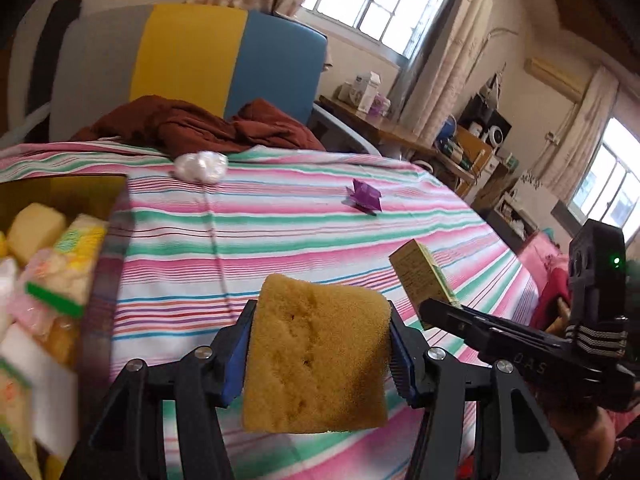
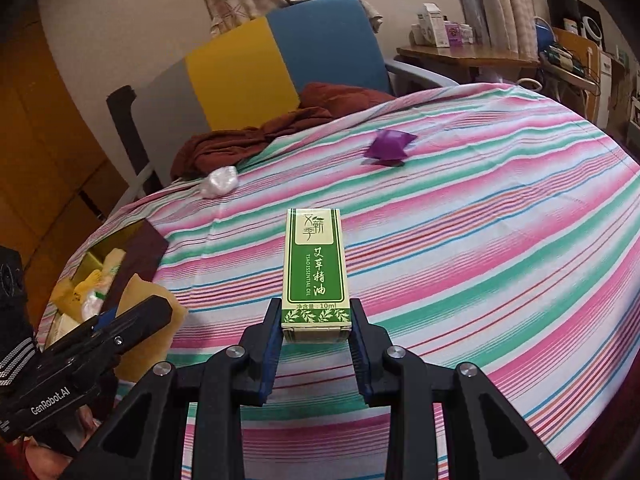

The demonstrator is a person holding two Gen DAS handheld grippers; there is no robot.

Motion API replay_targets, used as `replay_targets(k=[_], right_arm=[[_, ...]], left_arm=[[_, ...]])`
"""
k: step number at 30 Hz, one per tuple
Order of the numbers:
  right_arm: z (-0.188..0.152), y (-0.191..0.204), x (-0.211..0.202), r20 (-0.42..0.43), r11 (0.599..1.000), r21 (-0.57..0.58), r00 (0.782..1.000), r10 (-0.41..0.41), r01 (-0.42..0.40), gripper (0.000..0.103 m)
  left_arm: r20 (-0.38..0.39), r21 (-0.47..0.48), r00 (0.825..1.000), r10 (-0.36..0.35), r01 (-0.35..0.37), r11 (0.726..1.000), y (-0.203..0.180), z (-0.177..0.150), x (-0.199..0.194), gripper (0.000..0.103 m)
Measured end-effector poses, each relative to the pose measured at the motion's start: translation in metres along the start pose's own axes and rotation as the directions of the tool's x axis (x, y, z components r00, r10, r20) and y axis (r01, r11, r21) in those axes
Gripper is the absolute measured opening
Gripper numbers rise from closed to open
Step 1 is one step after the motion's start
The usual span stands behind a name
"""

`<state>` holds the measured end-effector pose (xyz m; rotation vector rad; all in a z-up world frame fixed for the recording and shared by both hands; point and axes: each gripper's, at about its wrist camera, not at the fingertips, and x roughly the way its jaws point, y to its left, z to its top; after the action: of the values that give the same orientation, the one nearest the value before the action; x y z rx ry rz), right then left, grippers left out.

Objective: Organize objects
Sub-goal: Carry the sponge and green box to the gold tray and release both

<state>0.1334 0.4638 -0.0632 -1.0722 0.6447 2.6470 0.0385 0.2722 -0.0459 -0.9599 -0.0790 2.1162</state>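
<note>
My left gripper [image 1: 320, 336] is shut on a yellow-brown sponge [image 1: 316, 356] and holds it above the striped tablecloth [image 1: 280, 232]. My right gripper [image 2: 316, 320] is shut on a green and cream essential oil box [image 2: 314, 272], held above the cloth; the box also shows in the left wrist view [image 1: 422, 276]. An open cardboard box [image 1: 116, 248] with sponges and packets stands at the left, and shows in the right wrist view [image 2: 140, 248]. A purple packet [image 2: 388, 146] and a crumpled white plastic wad [image 2: 220, 182] lie on the far part of the table.
A dark red cloth [image 1: 192, 124] lies at the table's far edge, in front of a grey, yellow and blue chair back [image 1: 192, 60]. A wooden desk [image 2: 468, 56] with small boxes stands by the window at the far right.
</note>
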Motion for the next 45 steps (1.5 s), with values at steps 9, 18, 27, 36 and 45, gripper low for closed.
replay_targets(k=[9, 18, 27, 36, 45], right_arm=[[0.000, 0.078, -0.005, 0.003, 0.989, -0.099, 0.994, 0.109, -0.108, 0.030], [-0.002, 0.165, 0.010, -0.054, 0.955, -0.205, 0.977, 0.205, -0.212, 0.030], [-0.006, 0.232, 0.050, -0.160, 0.934, -0.216, 0.954, 0.254, -0.285, 0.030], [0.002, 0.268, 0.079, -0.200, 0.939, -0.211, 0.952, 0.230, -0.271, 0.031], [0.000, 0.268, 0.092, -0.222, 0.944, -0.111, 0.933, 0.282, -0.311, 0.046]], left_arm=[[0.111, -0.063, 0.992, 0.058, -0.051, 0.997, 0.046, 0.017, -0.069, 0.059], [0.176, -0.143, 0.966, 0.190, -0.166, 0.976, 0.128, 0.053, -0.118, 0.059], [0.128, -0.257, 0.946, 0.299, -0.259, 0.931, 0.215, 0.083, -0.124, 0.059], [0.021, -0.254, 0.936, 0.351, -0.335, 0.907, 0.255, 0.096, -0.096, 0.059], [-0.029, -0.353, 0.940, 0.341, -0.329, 0.876, 0.272, 0.088, -0.088, 0.081]])
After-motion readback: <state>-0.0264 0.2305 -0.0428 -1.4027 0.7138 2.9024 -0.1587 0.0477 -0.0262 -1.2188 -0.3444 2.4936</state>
